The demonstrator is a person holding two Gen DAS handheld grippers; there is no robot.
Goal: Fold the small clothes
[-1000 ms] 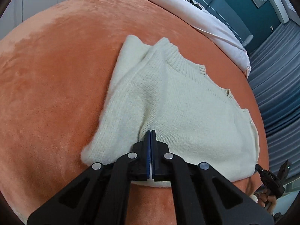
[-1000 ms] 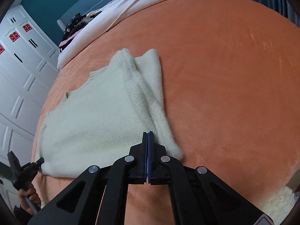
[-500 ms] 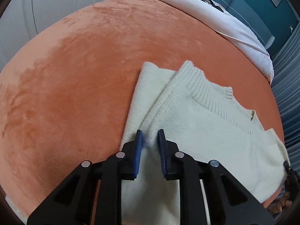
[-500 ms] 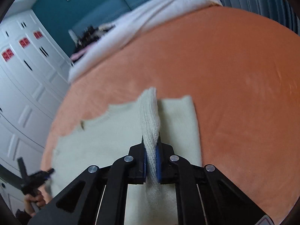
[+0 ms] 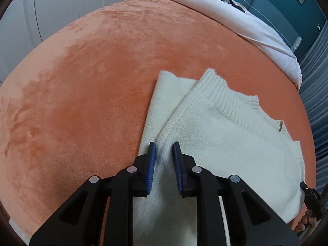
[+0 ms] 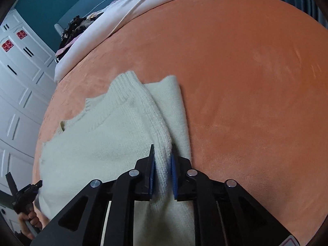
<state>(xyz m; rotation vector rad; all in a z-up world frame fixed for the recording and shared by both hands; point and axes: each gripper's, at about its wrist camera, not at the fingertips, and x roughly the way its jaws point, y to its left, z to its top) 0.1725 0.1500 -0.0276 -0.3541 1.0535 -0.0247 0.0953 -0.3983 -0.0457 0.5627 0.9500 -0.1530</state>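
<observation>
A cream knit sweater lies flat on the orange plush bedcover, ribbed collar toward the far side. One side panel is folded in along its edge. My left gripper hovers over that folded edge. Its jaws are opening, the blue pads apart with knit under them and nothing pinched. In the right wrist view the sweater has a raised knit ridge running between the pads of my right gripper. Those jaws are also opening, and the ridge sits loose in the gap beside the folded panel.
White bedding and a heap of dark clothes lie at the bed's far end. White wardrobe doors stand on one side and grey curtains on the other. A hand holds a black device at the bed's near edge.
Both grippers have moved from the sweater's hem up along its folded sides toward the collar. Both went from shut to apart; the right one pinched the knit ridge half a second ago, then widened.
</observation>
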